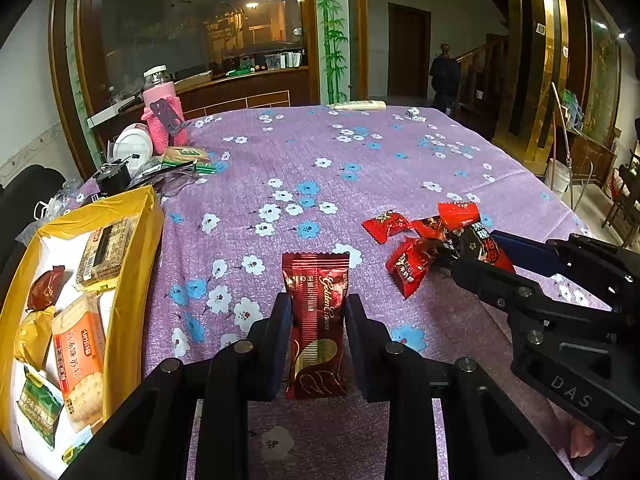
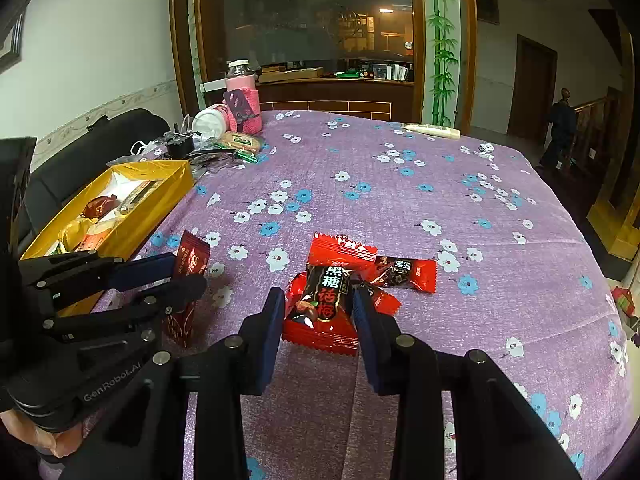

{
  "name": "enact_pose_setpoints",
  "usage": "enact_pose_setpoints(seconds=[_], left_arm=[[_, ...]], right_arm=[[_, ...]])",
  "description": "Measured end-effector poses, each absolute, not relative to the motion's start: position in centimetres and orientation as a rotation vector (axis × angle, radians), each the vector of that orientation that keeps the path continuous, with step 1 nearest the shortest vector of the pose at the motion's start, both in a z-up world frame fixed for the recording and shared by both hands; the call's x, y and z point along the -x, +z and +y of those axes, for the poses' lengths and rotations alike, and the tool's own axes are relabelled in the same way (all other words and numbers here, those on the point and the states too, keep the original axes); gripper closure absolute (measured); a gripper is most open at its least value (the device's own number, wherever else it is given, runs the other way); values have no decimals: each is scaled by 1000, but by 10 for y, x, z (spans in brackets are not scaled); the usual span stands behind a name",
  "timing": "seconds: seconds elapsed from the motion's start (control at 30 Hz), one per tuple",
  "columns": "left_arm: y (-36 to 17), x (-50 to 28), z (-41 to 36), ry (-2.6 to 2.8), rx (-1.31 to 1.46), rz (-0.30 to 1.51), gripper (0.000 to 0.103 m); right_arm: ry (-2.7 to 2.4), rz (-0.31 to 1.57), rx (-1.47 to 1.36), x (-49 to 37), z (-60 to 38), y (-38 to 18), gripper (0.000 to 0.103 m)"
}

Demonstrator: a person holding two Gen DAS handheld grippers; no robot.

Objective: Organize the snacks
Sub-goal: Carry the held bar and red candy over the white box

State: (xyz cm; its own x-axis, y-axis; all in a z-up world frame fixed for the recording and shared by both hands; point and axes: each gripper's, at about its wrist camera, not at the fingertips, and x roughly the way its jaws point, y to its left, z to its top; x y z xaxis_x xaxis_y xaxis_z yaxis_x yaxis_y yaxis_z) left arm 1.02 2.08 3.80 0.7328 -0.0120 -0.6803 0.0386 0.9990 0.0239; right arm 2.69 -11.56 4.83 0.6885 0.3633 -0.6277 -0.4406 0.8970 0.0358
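Note:
My left gripper is shut on a dark red Golden Crown wafer packet, held upright just above the purple cloth; it shows too in the right wrist view. My right gripper is shut on a red and black plum candy packet on top of a pile of red candy packets. In the left wrist view this pile lies right of the wafer, with the right gripper on it. A yellow box with several snacks stands at left.
The table carries a purple flowered cloth. A pink-sleeved bottle, a white tub, biscuit packets and black clutter sit at the far left. A cream tube lies at the far edge. A person stands near the stairs.

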Motion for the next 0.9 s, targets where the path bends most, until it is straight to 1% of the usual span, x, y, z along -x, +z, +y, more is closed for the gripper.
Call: enact_pose_setpoints(seconds=[0.23, 0.5, 0.7, 0.9], left_arm=[[47, -4, 24, -27, -16, 716, 75], [74, 20, 47, -5, 15, 633, 75], [88, 40, 89, 42, 68, 596, 75], [91, 55, 135, 85, 144, 596, 75]], right_arm=[[437, 672, 98, -29, -120, 50, 69], [468, 669, 22, -12, -111, 62, 69], [554, 672, 12, 8, -80, 68, 69], [601, 656, 38, 22, -55, 76, 69]])
